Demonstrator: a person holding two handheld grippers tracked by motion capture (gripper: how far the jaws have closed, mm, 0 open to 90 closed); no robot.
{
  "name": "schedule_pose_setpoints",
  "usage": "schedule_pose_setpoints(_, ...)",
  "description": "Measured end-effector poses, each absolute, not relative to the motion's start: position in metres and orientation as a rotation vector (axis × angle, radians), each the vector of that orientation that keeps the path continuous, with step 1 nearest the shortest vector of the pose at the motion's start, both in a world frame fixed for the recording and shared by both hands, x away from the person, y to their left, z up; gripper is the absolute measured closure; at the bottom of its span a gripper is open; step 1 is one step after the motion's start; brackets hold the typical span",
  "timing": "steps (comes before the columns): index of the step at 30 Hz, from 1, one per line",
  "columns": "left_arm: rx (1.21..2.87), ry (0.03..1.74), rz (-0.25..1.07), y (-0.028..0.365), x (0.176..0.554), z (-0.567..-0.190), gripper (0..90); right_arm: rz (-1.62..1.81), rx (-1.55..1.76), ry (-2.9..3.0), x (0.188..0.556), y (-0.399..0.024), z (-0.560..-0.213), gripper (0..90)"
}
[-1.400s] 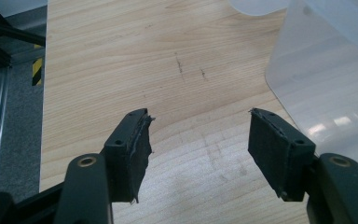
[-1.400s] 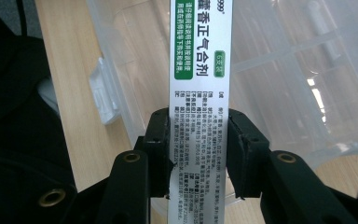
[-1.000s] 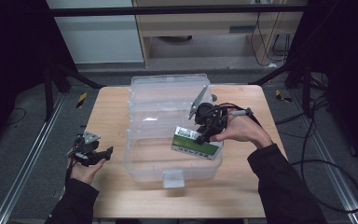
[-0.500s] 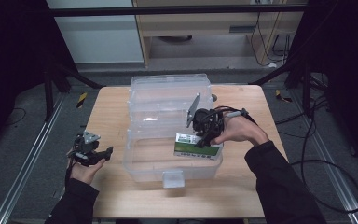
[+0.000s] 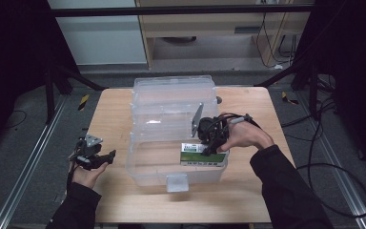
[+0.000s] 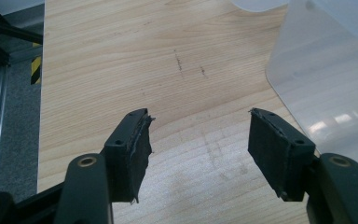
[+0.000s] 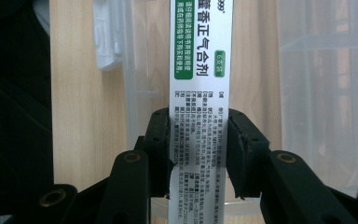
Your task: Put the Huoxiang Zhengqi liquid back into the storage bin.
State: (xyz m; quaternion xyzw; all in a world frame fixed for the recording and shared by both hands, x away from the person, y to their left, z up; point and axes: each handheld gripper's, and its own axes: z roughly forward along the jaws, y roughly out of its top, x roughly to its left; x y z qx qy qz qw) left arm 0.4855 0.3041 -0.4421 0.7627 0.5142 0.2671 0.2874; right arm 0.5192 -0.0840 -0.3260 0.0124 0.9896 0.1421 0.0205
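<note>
1. A slim white and green medicine box (image 7: 200, 93), printed with dense small text and a green band, is being held inside the clear plastic bin (image 5: 147, 174), near its front right corner.
2. The right claw (image 7: 199, 154) is clamping the box across its narrow sides, pads pressing on both edges; this grip is probably keeping the long box steady as it is being set into the bin.
3. The bin is sitting in the middle of the wooden surface (image 5: 114, 109), its lid (image 5: 174, 90) folded back behind it.
4. The left claw (image 6: 198, 140) is waiting with its jaws spread and nothing between them, hovering over bare wood just beside the bin's left wall.
</note>
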Motion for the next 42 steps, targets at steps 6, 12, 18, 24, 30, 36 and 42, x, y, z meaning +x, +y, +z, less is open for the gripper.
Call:
schedule_pose_setpoints(6,2.039,1.375,0.713,0.304,0.486,-0.443,38.1,0.427,-0.028,3.080,0.518,-0.081,-0.335,64.2)
schedule_pose_setpoints(12,2.039,1.376,0.712,0.305,0.486,-0.443,38.1,0.401,-0.037,3.097,0.518,-0.078,-0.342,64.1)
schedule_pose_setpoints(18,2.040,1.376,0.712,0.304,0.486,-0.443,38.1,0.402,-0.036,3.098,0.518,-0.078,-0.346,63.9)
schedule_pose_setpoints(24,2.043,1.374,0.712,0.304,0.486,-0.443,38.1,0.379,-0.044,3.098,0.515,-0.076,-0.349,63.9)
schedule_pose_setpoints(30,2.043,1.375,0.712,0.304,0.486,-0.443,38.1,0.353,-0.039,3.095,0.514,-0.075,-0.350,63.9)
schedule_pose_setpoints(36,2.046,1.375,0.711,0.303,0.486,-0.444,38.1,0.340,-0.050,3.089,0.512,-0.073,-0.352,63.9)
schedule_pose_setpoints(42,2.044,1.374,0.712,0.303,0.486,-0.443,38.1,0.318,-0.051,3.084,0.511,-0.071,-0.356,63.7)
